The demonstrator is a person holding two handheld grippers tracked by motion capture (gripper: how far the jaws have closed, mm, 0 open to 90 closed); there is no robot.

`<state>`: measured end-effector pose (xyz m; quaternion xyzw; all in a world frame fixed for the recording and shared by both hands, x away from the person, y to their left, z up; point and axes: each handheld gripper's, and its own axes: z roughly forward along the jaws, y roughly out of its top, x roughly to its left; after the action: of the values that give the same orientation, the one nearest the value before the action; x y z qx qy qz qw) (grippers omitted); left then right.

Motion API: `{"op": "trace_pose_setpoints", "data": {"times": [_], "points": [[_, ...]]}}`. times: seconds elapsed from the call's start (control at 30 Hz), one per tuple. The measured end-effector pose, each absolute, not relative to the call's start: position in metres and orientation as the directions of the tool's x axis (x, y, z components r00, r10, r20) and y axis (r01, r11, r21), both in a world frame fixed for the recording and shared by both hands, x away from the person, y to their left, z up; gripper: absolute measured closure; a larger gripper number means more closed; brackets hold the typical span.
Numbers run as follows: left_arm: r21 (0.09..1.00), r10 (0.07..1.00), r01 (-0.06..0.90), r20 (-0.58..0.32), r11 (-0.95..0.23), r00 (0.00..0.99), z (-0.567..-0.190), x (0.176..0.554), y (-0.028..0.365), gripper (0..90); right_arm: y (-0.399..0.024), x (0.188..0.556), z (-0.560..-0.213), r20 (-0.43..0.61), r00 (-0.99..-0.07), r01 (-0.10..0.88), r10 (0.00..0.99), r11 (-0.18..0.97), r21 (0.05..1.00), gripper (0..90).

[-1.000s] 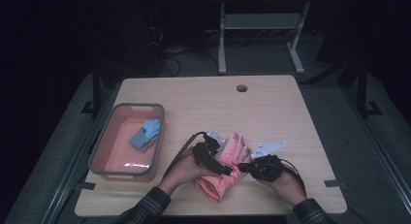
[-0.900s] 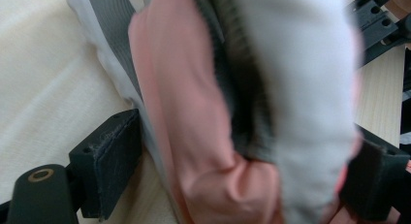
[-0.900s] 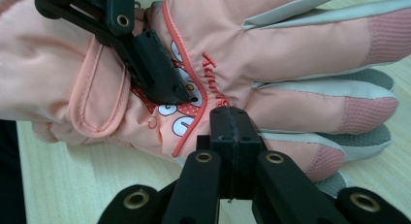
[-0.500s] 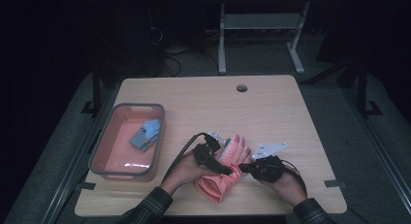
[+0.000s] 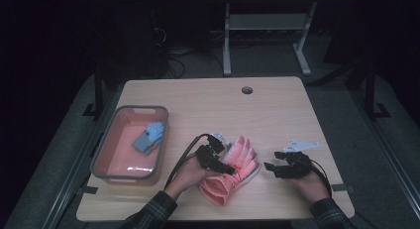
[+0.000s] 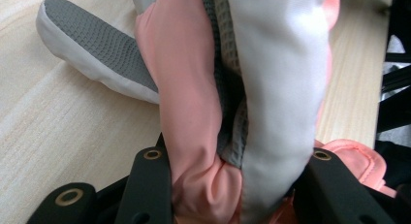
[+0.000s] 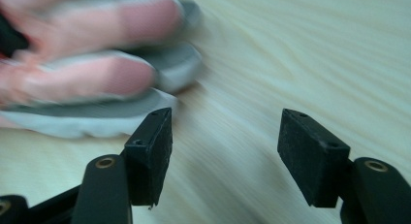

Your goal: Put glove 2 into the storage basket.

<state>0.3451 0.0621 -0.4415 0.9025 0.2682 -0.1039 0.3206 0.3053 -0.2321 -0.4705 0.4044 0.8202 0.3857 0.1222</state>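
Observation:
A pink glove (image 5: 245, 157) with grey-and-white fingertips lies near the front edge of the wooden table (image 5: 277, 115). My left gripper (image 5: 229, 167) sits on the glove's middle. Its jaws have just been closing, and in the left gripper view the bunched pink and white fabric (image 6: 271, 64) fills the gap of my left gripper (image 6: 232, 185) and is squeezed by both pads. My right gripper (image 5: 271, 168) hovers just right of the glove, apart from it. Its jaws have just been opening; in its own view my right gripper (image 7: 225, 141) holds nothing, with the glove's fingers (image 7: 97, 78) blurred at the upper left.
A grey-rimmed pink tray (image 5: 106, 154) stands at the left of the table with a blue glove (image 5: 148, 137) lying in it. A cable hole (image 5: 246, 90) sits near the table's far edge. Bare wood stretches behind and to the right of the grippers.
My right gripper has let go of the glove, opened, and moved to the right away from it. My left gripper's jaws have closed on the glove's middle; that hand has stayed put.

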Motion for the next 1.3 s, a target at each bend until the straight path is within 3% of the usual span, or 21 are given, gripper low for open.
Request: {"op": "trace_pose_setpoints", "data": {"times": [0.4, 1.3], "points": [[0.565, 0.416, 0.532, -0.332, -0.631, 0.846, -0.422, 0.340, 0.071, 63.1, -0.226, 0.310, -0.482, 0.038, -0.622, 0.555, 0.782, 0.406, 0.726, 14.5], [0.621, 0.487, 0.543, -0.280, -0.565, 0.827, -0.349, 0.354, 0.126, 63.2, -0.226, 0.310, -0.482, 0.034, -0.624, 0.554, 0.780, 0.412, 0.724, 14.0]]}}
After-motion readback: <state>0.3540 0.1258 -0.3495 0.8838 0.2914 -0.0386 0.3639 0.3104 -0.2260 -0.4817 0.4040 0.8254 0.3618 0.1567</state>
